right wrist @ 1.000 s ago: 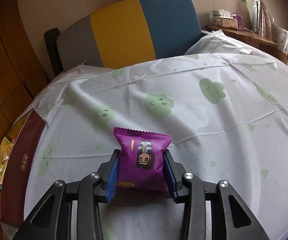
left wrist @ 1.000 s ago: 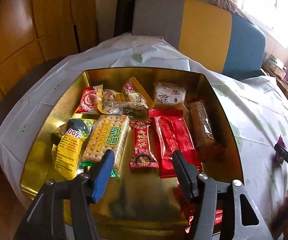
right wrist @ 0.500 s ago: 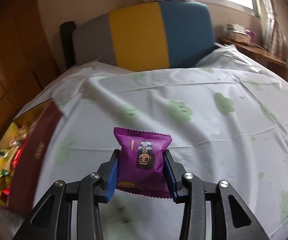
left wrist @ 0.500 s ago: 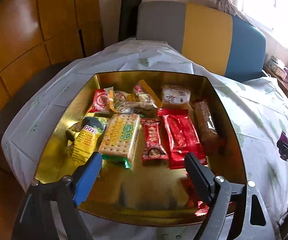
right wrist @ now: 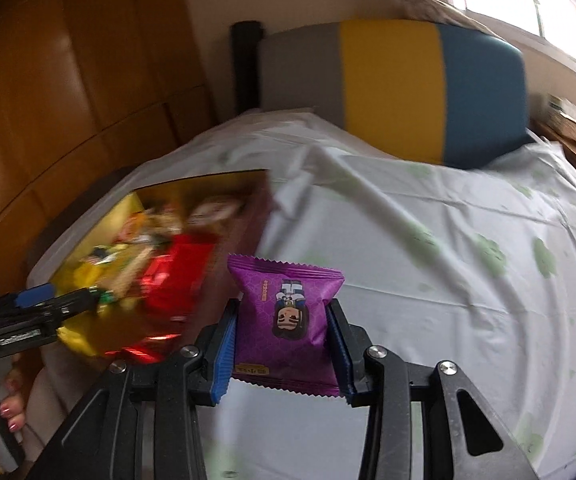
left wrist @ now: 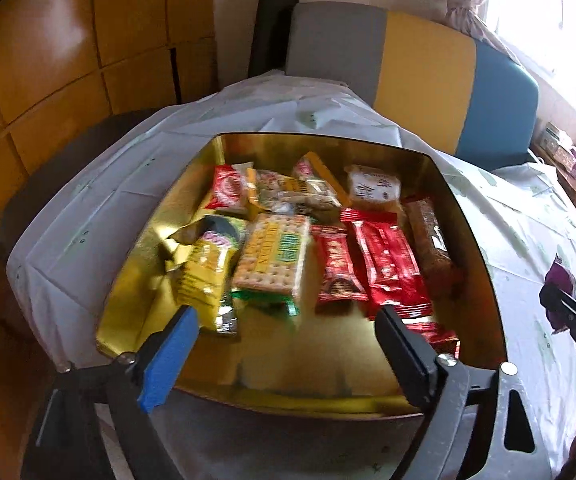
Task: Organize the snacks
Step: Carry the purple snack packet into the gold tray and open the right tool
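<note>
A gold tin box (left wrist: 476, 240) sits on the clothed table and holds several snack packs: a cracker pack (left wrist: 273, 258), red bars (left wrist: 388, 266), a yellow pack (left wrist: 203, 272). My left gripper (left wrist: 288, 330) is open and empty above the box's near edge. My right gripper (right wrist: 283, 320) is shut on a purple snack packet (right wrist: 283, 312), held above the tablecloth just right of the box (right wrist: 135, 264). The right gripper and packet also show at the right edge of the left wrist view (left wrist: 560, 288).
The table wears a white cloth with green cloud faces (right wrist: 468, 272). A grey, yellow and blue chair back (right wrist: 392, 80) stands behind the table. Wooden panels (left wrist: 47, 60) line the left wall. A sill with small boxes (left wrist: 560, 148) lies far right.
My left gripper has pulled back from the box and opened wider. My right gripper has swung left toward the box, still holding the purple packet.
</note>
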Demonstrator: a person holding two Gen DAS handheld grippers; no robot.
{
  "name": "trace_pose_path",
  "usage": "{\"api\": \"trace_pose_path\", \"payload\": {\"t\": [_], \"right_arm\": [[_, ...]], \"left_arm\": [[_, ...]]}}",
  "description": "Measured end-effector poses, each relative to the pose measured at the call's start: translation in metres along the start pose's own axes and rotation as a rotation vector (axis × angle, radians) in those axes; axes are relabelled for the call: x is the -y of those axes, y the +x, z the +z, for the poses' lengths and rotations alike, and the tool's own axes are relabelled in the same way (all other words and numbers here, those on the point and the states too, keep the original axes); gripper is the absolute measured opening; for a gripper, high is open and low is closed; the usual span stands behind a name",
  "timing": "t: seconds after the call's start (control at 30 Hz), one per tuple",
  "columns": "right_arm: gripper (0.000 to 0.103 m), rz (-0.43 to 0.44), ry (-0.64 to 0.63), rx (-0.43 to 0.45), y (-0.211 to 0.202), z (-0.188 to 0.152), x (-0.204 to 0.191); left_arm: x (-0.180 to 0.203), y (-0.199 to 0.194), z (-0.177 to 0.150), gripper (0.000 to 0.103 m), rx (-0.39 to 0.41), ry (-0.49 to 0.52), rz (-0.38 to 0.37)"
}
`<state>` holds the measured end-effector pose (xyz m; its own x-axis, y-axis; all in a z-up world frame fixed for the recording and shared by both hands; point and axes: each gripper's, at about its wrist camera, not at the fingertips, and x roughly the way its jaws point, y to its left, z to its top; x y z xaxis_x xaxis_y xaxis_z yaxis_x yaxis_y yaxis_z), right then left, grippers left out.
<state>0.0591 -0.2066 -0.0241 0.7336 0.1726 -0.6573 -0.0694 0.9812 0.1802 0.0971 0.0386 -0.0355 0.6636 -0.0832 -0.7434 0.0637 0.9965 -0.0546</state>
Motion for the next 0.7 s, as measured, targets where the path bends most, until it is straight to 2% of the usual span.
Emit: {"api": "trace_pose_path", "payload": {"t": [0.13, 0.3, 0.4, 0.47, 0.57, 0.7], "right_arm": [[0.042, 0.065, -0.063, -0.017, 0.002, 0.006, -0.029], [0.042, 0.143, -0.166, -0.070, 0.015, 0.012, -0.073], [0.042, 0.195, -0.185, -0.126, 0.028, 0.016, -0.094], [0.042, 0.203, -0.209, -0.163, 0.036, 0.015, -0.105], [0.042, 0.198, -0.252, -0.214, 0.050, 0.012, -0.124], [0.043, 0.204, -0.249, -0.256, 0.065, 0.012, -0.136]], "left_arm": [[-0.021, -0.008, 0.000, 0.099, 0.005, -0.044, 0.012], [-0.047, -0.018, 0.001, 0.102, 0.020, -0.075, 0.080], [-0.058, -0.023, -0.001, 0.103, 0.035, -0.085, 0.121], [-0.065, -0.023, -0.002, 0.103, 0.026, -0.097, 0.137], [-0.075, -0.022, -0.003, 0.103, 0.006, -0.135, 0.117], [-0.084, -0.024, -0.005, 0.103, 0.015, -0.167, 0.124]]}}
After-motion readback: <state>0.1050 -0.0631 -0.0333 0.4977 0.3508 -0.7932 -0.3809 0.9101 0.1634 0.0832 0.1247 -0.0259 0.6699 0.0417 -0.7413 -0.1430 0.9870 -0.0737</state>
